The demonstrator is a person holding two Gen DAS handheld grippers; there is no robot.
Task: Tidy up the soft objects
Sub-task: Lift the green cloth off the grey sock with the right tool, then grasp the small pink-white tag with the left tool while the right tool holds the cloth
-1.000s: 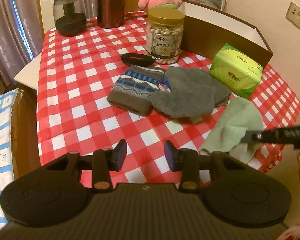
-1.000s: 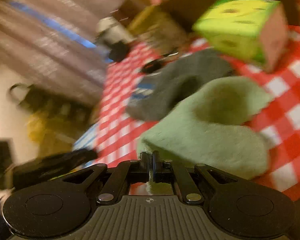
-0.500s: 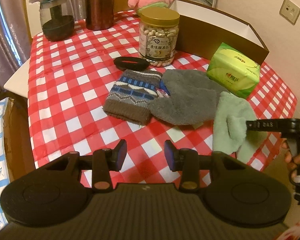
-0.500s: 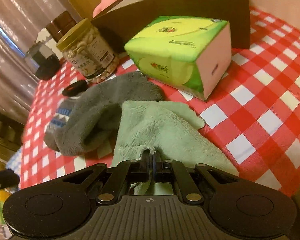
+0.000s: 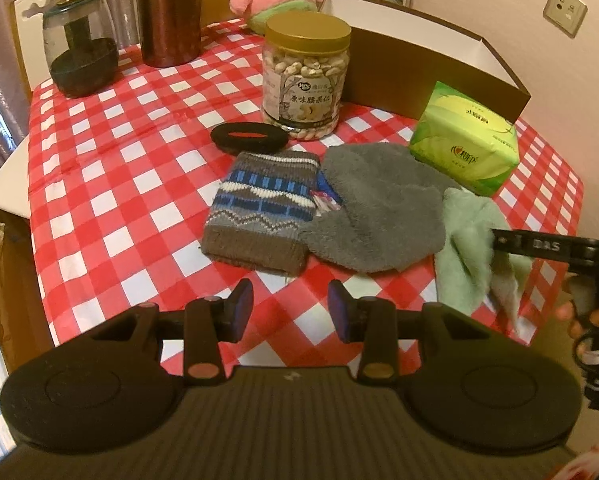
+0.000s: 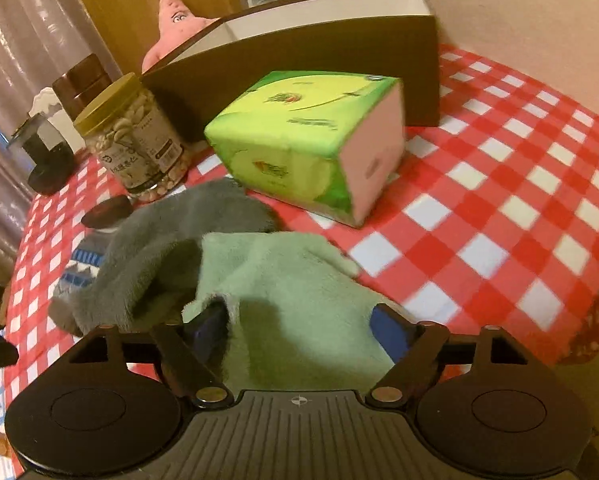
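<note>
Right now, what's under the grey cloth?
The grey cloth overlaps the knit item's right edge and a small colourful wrapper; anything else beneath is covered.

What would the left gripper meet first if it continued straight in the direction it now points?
Probably the knitted hat: it lies directly ahead of the left gripper, between its open jaws, on the checkered tablecloth. Since depth is unclear, it might touch the bare cloth first.

Bearing on a red-checked table (image 5: 111, 184) — knit hat (image 5: 259, 208) at centre, green cloth (image 5: 467, 256) lying at four o'clock, nut jar (image 5: 305, 76) standing at twelve.
</note>
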